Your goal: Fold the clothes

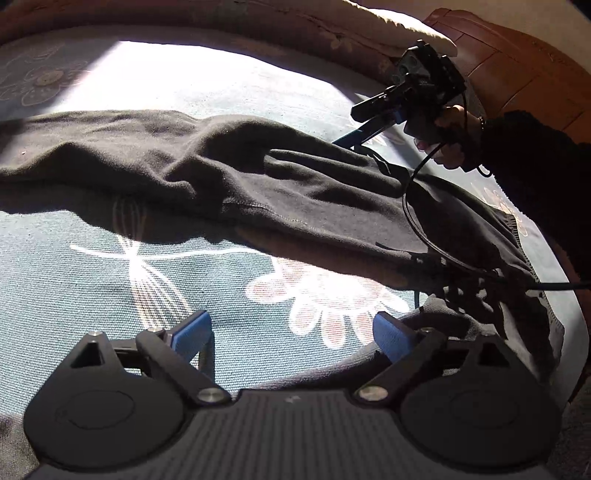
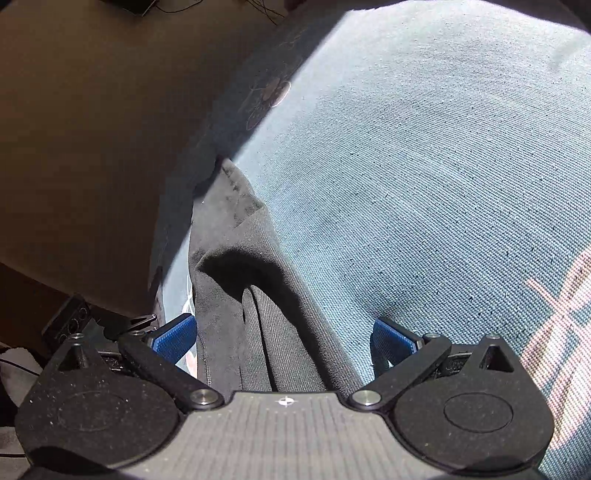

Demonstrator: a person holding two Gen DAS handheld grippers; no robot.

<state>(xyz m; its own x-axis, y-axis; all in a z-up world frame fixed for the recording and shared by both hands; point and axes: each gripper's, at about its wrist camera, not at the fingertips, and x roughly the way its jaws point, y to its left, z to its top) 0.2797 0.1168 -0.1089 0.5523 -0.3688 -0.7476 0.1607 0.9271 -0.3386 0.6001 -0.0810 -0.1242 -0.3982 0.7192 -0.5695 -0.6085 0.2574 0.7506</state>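
Observation:
A black garment [image 1: 258, 177] lies crumpled in a long band across a blue-green floral bedspread [image 1: 110, 277]. My left gripper [image 1: 291, 336] is open just above the bedspread, short of the garment's near edge, with nothing between its blue pads [image 1: 192, 336]. A hand [image 1: 447, 136] holds my right gripper [image 1: 351, 129] at the garment's far edge. In the right wrist view, the right gripper [image 2: 284, 338] is open and a narrow folded strip of the black garment [image 2: 229, 295] runs between its blue pads [image 2: 393, 339], which stand apart from the cloth.
A brown padded headboard [image 1: 517, 66] and a cream pillow [image 1: 388, 29] border the bed's far side. A black cable [image 1: 417, 221] loops over the garment. The bed's edge drops to a brown floor [image 2: 92, 147]; a black device [image 2: 70, 321] sits there.

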